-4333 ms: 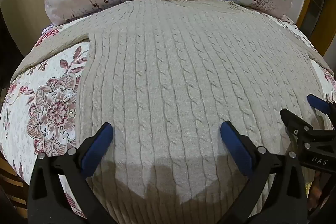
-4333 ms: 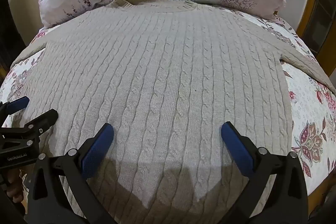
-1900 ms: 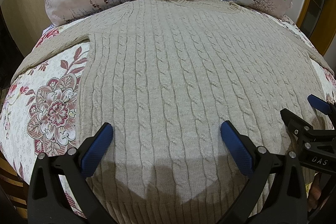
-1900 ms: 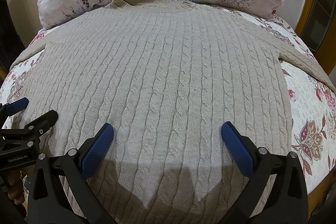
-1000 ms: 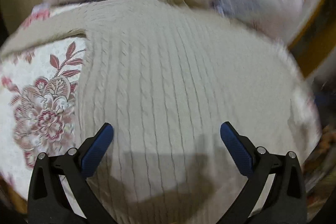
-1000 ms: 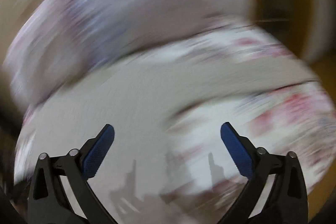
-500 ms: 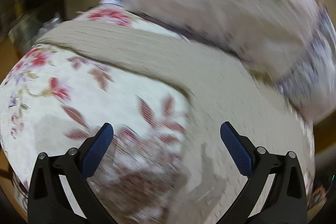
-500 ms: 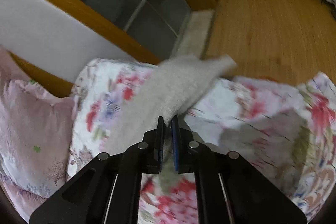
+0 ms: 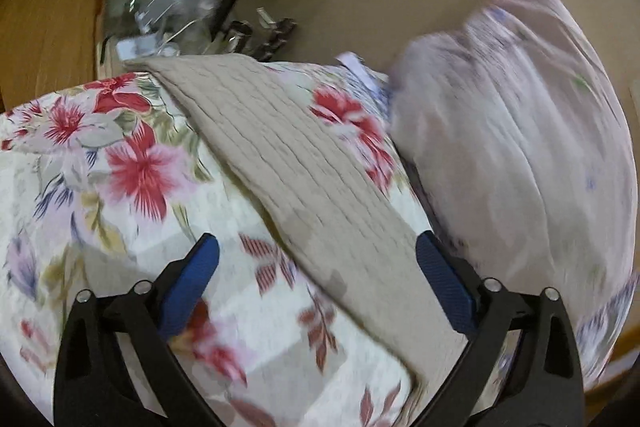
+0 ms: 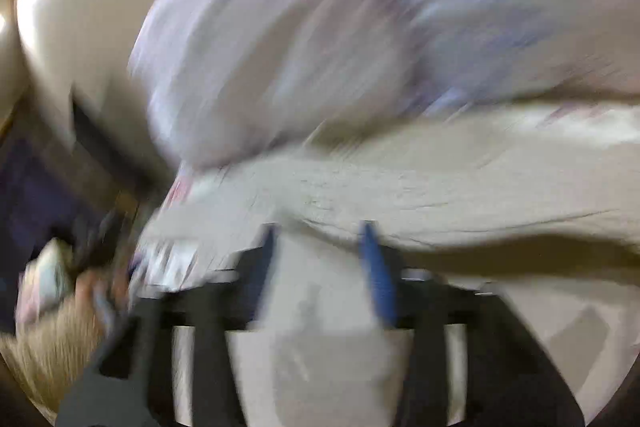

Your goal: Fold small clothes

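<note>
Diagonally, sweater sleeve (image 9: 304, 179) between left gripper's (image 9: 318, 283) spread jaws.

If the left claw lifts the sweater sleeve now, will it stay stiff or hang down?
Probably it hangs down: the beige cable-knit sleeve follows the curve of the floral bedspread. The knit looks thick, so likely somewhat heavy and not slippery. The left claw is open over it.
</note>
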`<state>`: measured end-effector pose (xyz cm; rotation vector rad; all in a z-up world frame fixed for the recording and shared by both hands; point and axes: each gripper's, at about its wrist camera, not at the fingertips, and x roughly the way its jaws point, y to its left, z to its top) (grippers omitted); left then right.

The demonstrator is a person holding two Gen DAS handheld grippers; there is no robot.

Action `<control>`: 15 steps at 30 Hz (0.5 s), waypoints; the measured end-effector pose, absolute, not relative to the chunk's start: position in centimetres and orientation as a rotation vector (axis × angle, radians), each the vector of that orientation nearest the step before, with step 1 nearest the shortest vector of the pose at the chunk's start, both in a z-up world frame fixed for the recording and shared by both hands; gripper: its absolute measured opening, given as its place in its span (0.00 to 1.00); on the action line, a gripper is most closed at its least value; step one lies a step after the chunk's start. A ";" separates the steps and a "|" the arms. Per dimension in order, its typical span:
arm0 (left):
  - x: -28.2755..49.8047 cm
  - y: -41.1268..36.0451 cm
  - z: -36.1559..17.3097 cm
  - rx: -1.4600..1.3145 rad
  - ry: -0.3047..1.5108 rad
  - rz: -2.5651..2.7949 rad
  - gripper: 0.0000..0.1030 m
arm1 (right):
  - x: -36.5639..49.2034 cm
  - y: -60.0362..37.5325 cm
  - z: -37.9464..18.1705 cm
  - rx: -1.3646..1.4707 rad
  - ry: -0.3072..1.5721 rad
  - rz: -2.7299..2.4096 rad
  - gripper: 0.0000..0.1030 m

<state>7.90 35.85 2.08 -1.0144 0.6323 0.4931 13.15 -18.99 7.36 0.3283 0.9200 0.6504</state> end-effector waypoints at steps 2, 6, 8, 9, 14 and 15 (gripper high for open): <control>8.3 37.3 1.4 -1.063 0.634 0.497 0.83 | 12.0 -18.9 7.3 0.309 0.911 0.643 0.79; 8.8 39.1 1.1 -1.087 0.627 0.527 0.64 | 11.4 -23.1 7.6 0.284 0.920 0.522 0.83; 8.8 40.0 0.9 -1.120 0.610 0.532 0.59 | 10.6 -26.3 7.1 0.339 0.937 0.445 0.84; 8.8 40.3 0.9 -1.134 0.604 0.539 0.55 | 10.9 -27.5 6.9 0.359 0.944 0.416 0.84; 9.8 40.9 1.5 -1.101 0.631 0.573 0.08 | 10.0 -31.9 6.4 0.416 0.971 0.324 0.85; 10.2 41.0 1.8 -1.085 0.636 0.570 0.07 | 10.0 -32.2 6.6 0.417 0.969 0.314 0.85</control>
